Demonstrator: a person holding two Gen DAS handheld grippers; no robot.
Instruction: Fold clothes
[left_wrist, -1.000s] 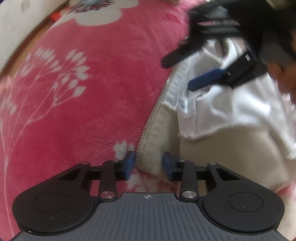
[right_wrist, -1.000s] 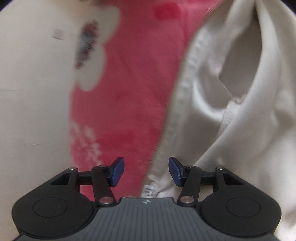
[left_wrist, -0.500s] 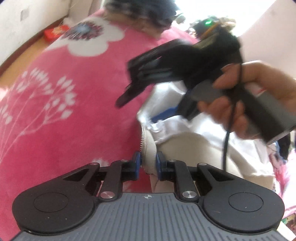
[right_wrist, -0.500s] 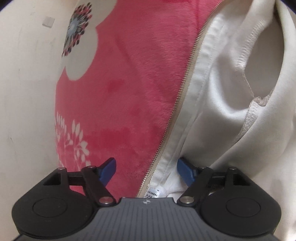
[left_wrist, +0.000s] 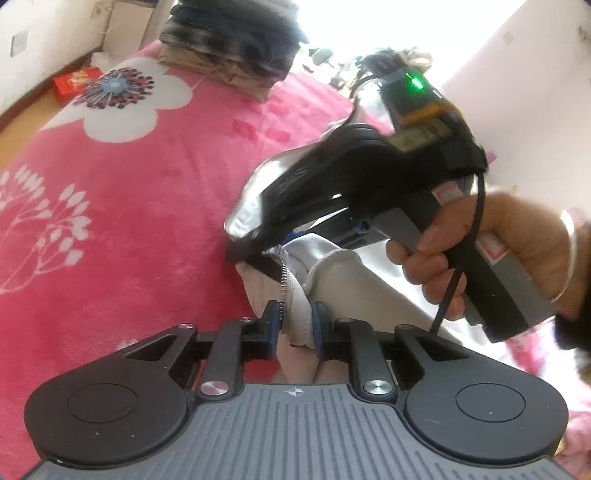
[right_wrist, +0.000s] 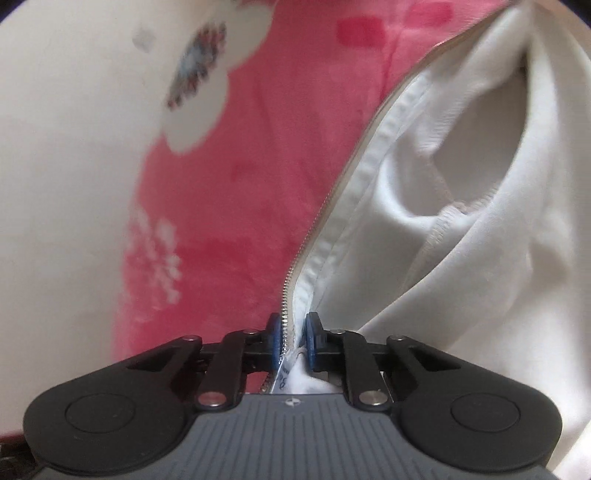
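1. Gripping: left gripper (left_wrist: 295, 323) clamped on white zip jacket (left_wrist: 343, 273) edge, above pink blanket (left_wrist: 129, 206).
2. Right gripper (right_wrist: 294, 341) clamped on the zipper (right_wrist: 314, 229) edge.
3. Right hand (left_wrist: 491, 251) holds its gripper.

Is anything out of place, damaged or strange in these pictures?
Nothing stands out. Both jaws are shut on the zipper edge of the white jacket, left gripper and right gripper, above the pink blanket. A pile of folded clothes sits neatly at the far end.
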